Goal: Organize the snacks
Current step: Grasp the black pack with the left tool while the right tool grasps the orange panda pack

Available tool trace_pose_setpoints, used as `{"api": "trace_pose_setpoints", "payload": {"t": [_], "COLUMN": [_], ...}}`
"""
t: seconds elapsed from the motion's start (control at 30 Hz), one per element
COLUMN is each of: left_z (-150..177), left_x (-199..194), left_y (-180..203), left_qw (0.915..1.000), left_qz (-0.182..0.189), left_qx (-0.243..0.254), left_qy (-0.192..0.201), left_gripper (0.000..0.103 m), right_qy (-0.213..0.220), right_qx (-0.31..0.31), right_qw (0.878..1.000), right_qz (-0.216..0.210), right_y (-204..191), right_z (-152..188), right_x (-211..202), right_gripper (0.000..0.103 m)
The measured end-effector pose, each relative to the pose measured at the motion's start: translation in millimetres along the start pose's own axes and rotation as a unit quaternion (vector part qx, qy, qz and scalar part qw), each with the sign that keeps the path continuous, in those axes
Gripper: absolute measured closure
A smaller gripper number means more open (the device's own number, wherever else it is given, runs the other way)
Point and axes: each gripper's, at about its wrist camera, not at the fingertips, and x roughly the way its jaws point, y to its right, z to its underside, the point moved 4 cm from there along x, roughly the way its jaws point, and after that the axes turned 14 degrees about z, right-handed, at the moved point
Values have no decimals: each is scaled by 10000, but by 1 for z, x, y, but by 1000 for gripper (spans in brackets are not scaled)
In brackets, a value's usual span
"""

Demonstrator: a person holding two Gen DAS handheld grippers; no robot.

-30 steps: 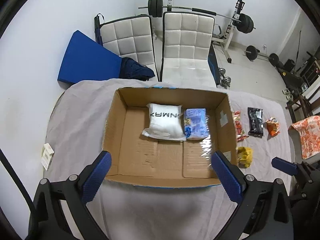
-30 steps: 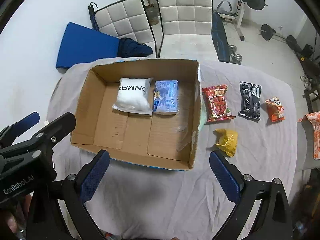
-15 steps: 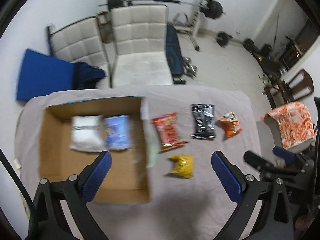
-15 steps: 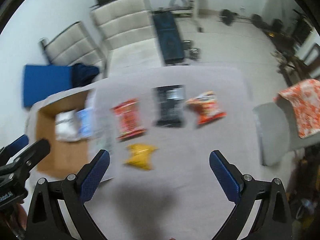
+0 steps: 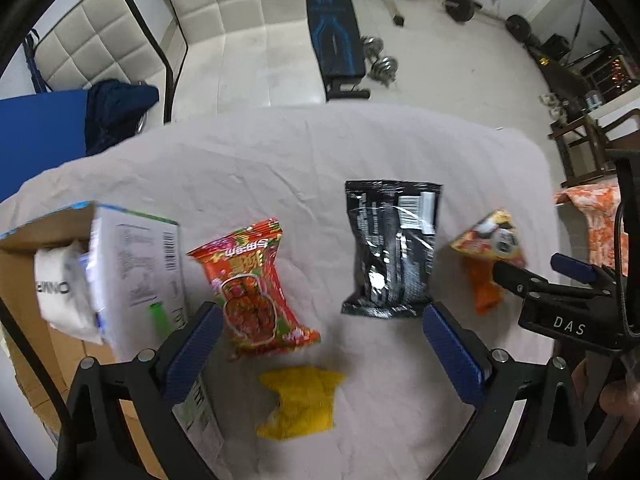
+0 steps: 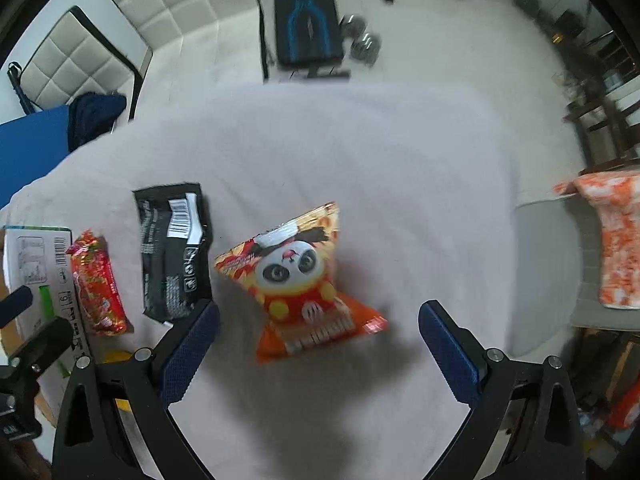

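Four snack packs lie on the grey cloth. A red pack [image 5: 252, 292], a black pack [image 5: 392, 248], a yellow pack [image 5: 300, 404] and an orange panda pack [image 5: 486, 256] show in the left wrist view. My left gripper [image 5: 320, 344] hovers open above the yellow pack, between the red and black ones. My right gripper [image 6: 316, 344] is open just above the orange panda pack [image 6: 304, 280], with the black pack [image 6: 172, 248] and red pack [image 6: 96, 284] to its left. The cardboard box [image 5: 24, 240] at the left holds a white pouch [image 5: 60, 288].
White padded chairs [image 5: 224, 36] and a blue mat [image 5: 36, 136] stand beyond the table's far edge. Weights [image 5: 380, 64] and a bench lie on the floor behind. An orange patterned cloth [image 6: 612, 240] hangs on a chair at the right.
Both grippers have swung right, away from the box, and dropped closer to the loose packs. The right one now sits over the orange panda pack, the left over the yellow pack.
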Motion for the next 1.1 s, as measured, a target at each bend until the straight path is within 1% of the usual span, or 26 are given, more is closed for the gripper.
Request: {"api": "trace_pose_setpoints", "payload": {"t": [0.07, 0.1, 0.13, 0.17, 0.23, 0.3, 0.33, 0.4, 0.47, 0.53, 0.57, 0.63, 0.7, 0.73, 0.8, 0.83, 0.9, 0.97, 1.03, 1.1], "left_z": [-4, -3, -5, -6, -9, -14, -17, -22, -27, -31, -33, -36, -36, -36, -36, -35, -34, -33, -33, -33], "left_x": [18, 23, 32, 35, 45, 54, 60, 72, 84, 96, 103, 114, 123, 125, 132, 132, 130, 125, 122, 120], "left_y": [-5, -8, -9, -10, -8, -1, 4, 12, 19, 25, 28, 31, 32, 32, 33, 34, 35, 39, 40, 43], "left_qw": [9999, 9997, 9996, 9995, 9992, 9990, 9986, 9981, 9976, 9968, 9962, 9952, 9944, 9940, 9929, 9931, 9934, 9942, 9952, 9952], "left_qz": [-69, -86, -87, -83, -76, -1, 60, 117, 160, 125, 90, 43, -47, -66, -115, -198, -288, -346, -318, -348], "left_qx": [-67, -94, -130, -148, -164, -141, -121, -89, -30, 35, 79, 136, 206, 232, 305, 385, 472, 470, 406, 423], "left_qy": [-132, -186, -253, -284, -350, -435, -510, -593, -675, -794, -866, -969, -1037, -1067, -1145, -1092, -1004, -900, -834, -806], "left_gripper": [1, 1, 1, 1, 1, 1, 1, 1, 1, 1, 2, 8, 17, 18, 25, 29, 46, 50, 51, 51], "right_qy": [-251, -328, -406, -441, -434, -337, -318, -378, -473, -495, -497, -508, -576, -607, -643, -662, -700, -705, -698, -653], "right_qx": [-25, -2, 49, 193, 457, 708, 798, 922, 922, 901, 891, 883, 871, 857, 836, 824, 793, 772, 755, 748], "right_qw": [9997, 9995, 9992, 9988, 9980, 9969, 9963, 9950, 9944, 9945, 9946, 9946, 9942, 9941, 9941, 9941, 9942, 9944, 9946, 9950], "right_qz": [-57, -29, -6, -71, -49, 65, 54, -105, -192, -190, -180, -179, -254, -269, -260, -247, -199, -172, -127, -68], "right_y": [-3, -2, -1, 3, 12, 23, 26, 31, 34, 36, 38, 38, 33, 37, 35, 35, 32, 31, 29, 30], "right_z": [-5, -6, -7, -8, -9, -11, -12, -14, -16, -18, -19, -21, -23, -24, -23, -24, -24, -22, -22, -21], "right_x": [20, 26, 32, 34, 33, 30, 29, 31, 35, 36, 37, 38, 40, 42, 47, 49, 53, 55, 55, 51], "right_gripper": [16, 38, 46, 48, 58, 58, 58, 58, 55, 50, 49, 48, 48, 48, 48, 48, 49, 54, 63, 65]}}
